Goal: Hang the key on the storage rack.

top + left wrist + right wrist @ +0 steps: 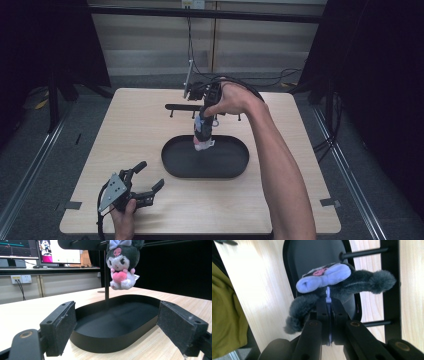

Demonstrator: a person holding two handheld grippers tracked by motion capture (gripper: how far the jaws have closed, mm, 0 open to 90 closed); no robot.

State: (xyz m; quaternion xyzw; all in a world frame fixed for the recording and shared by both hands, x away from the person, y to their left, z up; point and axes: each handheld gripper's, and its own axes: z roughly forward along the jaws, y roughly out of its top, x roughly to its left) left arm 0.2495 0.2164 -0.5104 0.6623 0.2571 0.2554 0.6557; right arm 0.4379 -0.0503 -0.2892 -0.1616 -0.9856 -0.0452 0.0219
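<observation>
the right gripper [329, 315], pointed downward, is seen closed on the lilac loop [328, 296] atop a plush toy [122, 265]; the toy is held suspended above the black oval tray [172, 162] at mid-table, not touching it. its face and pink heart are revealed by the left gripper view, its lilac bow and dark ears by the right gripper view. behind the tray a black stand [180, 107] is placed. the left gripper [145, 186] is held at the near left of the wooden table [135, 130], jaws spread wide and empty, facing the tray. bare tabletop is left around the tray on every side.
</observation>
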